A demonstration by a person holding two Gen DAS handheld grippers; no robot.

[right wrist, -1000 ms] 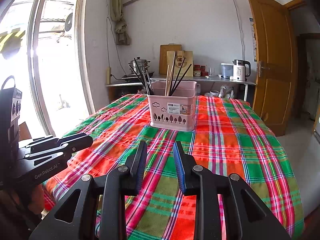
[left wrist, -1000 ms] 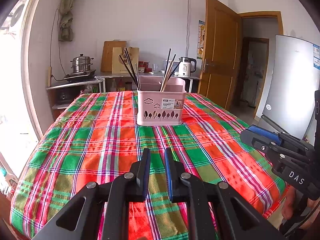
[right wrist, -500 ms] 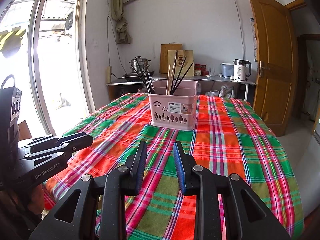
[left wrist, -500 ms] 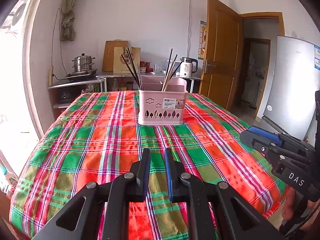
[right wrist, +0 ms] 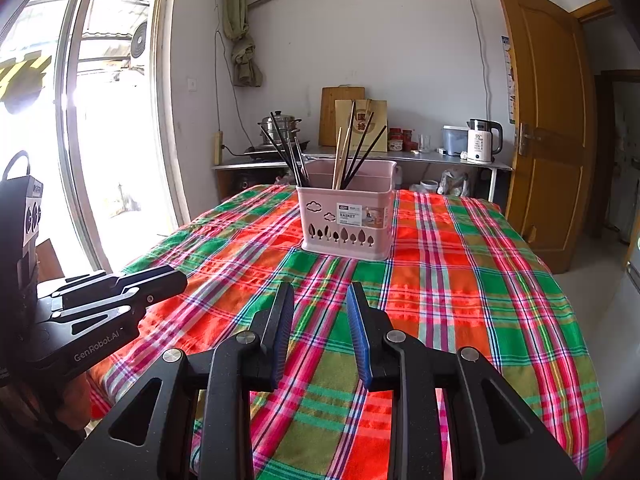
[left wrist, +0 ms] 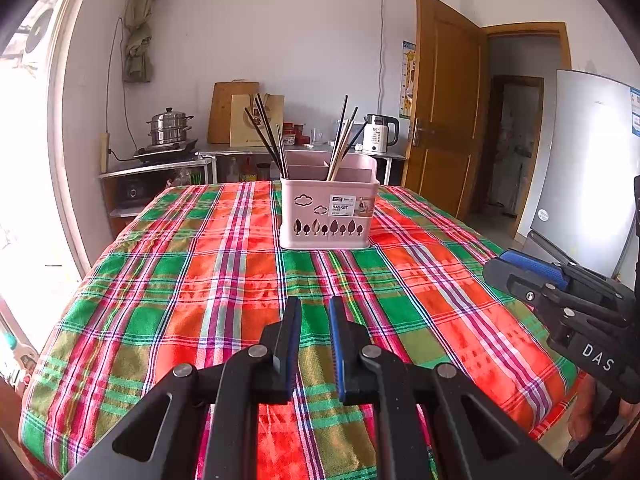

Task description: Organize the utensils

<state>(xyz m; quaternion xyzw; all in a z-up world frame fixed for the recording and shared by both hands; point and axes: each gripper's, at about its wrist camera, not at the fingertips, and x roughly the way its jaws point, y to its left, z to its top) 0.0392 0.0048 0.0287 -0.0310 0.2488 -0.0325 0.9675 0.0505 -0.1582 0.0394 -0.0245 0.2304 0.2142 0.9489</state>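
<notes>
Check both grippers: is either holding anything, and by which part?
Nothing is held. The left gripper and right gripper both show bare gaps between their jaws, above the tablecloth.

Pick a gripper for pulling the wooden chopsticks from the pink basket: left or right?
Right, narrowly. The wooden chopsticks stand in the pink basket toward the right gripper, whose empty jaws gape wider. The left gripper is also empty but nearly closed. Both hang equally far back.

basket point(left wrist: 328, 216): pale pink, dark tree cutouts | chopsticks point(left wrist: 267, 136): black, a few tan | cloth on desk point(left wrist: 200, 280): red-green-pink plaid | left tool point(left wrist: 314, 316): black, blue pads | door point(right wrist: 548, 120): brown wood
</notes>
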